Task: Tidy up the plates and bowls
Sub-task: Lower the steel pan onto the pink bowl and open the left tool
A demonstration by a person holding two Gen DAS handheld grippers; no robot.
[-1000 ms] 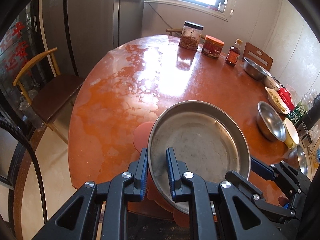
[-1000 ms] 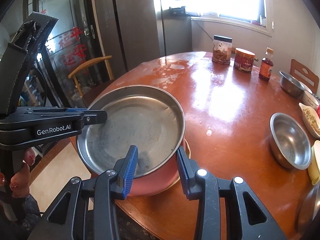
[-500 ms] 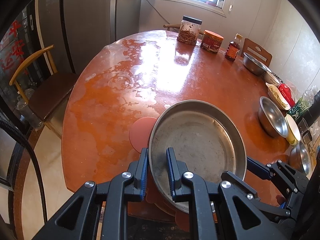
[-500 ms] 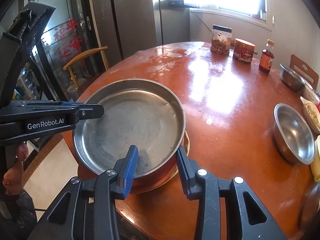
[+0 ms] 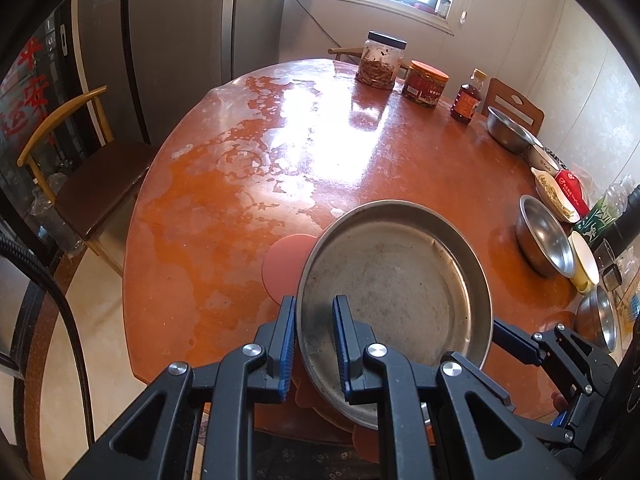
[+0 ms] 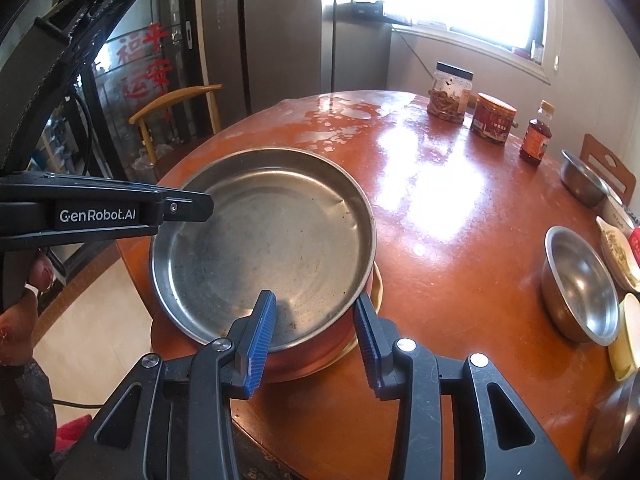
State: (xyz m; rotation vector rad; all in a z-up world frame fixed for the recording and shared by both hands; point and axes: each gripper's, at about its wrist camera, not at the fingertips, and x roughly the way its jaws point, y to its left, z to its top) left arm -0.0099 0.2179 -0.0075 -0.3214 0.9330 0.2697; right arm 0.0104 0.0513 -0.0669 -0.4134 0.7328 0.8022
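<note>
Metal pan [image 5: 394, 280] at the table's [image 5: 248, 200] near edge, dishes along the right.
The pan sits on stacked plates [image 6: 340, 354]; two jars [image 5: 382, 62] and a bottle [image 5: 466, 98] stand at the far side, bowls [image 5: 544, 234] line the right edge, and a chair [image 5: 80, 160] stands left of the table.

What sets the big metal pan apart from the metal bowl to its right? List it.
The pan is wide and shallow; the bowl is smaller and deeper. The pan is gripped at its rim by the left gripper; the bowl stands free on the table. Both are empty, bare metal.
</note>
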